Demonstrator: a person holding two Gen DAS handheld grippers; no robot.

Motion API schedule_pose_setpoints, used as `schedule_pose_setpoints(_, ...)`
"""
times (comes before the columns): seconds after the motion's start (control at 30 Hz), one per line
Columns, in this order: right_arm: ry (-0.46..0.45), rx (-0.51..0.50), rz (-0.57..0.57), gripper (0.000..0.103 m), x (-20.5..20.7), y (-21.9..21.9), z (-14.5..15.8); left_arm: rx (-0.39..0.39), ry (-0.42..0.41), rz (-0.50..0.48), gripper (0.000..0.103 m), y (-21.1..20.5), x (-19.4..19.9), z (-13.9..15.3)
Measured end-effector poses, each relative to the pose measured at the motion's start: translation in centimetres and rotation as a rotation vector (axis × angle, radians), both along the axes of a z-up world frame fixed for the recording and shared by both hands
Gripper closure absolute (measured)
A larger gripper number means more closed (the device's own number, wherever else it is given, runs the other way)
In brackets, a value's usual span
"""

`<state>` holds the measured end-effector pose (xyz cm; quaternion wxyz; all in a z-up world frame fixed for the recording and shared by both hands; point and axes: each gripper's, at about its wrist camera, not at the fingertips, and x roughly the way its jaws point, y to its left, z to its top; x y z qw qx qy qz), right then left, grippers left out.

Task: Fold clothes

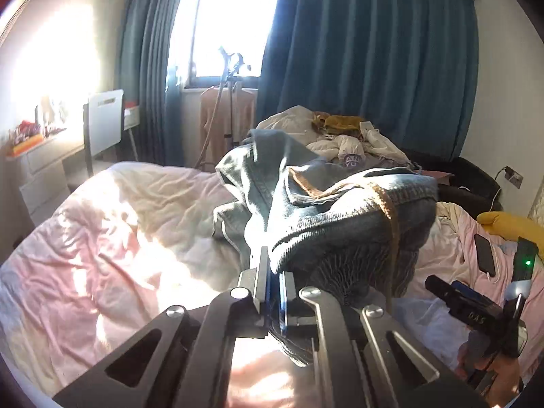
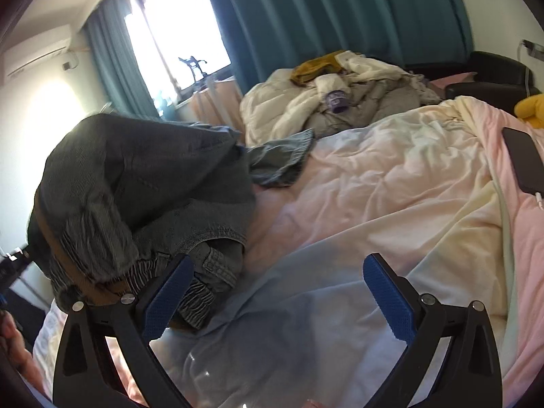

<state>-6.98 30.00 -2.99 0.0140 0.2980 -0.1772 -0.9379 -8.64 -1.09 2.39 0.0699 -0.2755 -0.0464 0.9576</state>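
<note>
Left gripper (image 1: 273, 272) jaws clamped on jeans (image 1: 326, 204), waistband bunched, right gripper (image 2: 278, 292) jaws wide, empty

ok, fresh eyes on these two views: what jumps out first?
The bunched grey-blue jeans, lifted off the pink duvet and filling the middle of the left wrist view, with the left gripper shut on their fabric. The right gripper hangs open and empty over the bed beside them. Behind, a heap of pale clothes lies against teal curtains, and a phone lies at the bed's right edge.
</note>
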Motion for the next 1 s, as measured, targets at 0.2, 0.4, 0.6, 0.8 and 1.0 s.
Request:
schedule_pose_setpoints(0.2,-0.028,0.053,0.141,0.001,-0.1,-4.0,-0.2,0.051,-0.064,0.017,0.098,-3.2,0.9,-4.4)
schedule_pose_setpoints(0.4,0.045,0.048,0.247,0.003,0.6,-7.4,1.0,0.062,-0.031,-0.015,0.092,-3.1,3.3,-3.6)
schedule_pose_setpoints(0.6,0.076,-0.078,0.319,0.005,0.0,-7.4,1.8,0.073,0.002,-0.047,0.056,-3.0,5.8,-2.7)
schedule_pose_setpoints(0.8,0.106,-0.148,0.458,0.008,-1.7,-9.5,3.3,0.051,0.019,-0.176,0.052,-0.9,7.4,-2.2)
schedule_pose_setpoints(1.0,0.165,-0.112,0.537,0.008,-2.3,-11.5,4.6,-0.015,-0.013,-0.27,0.052,2.8,6.2,-3.8)
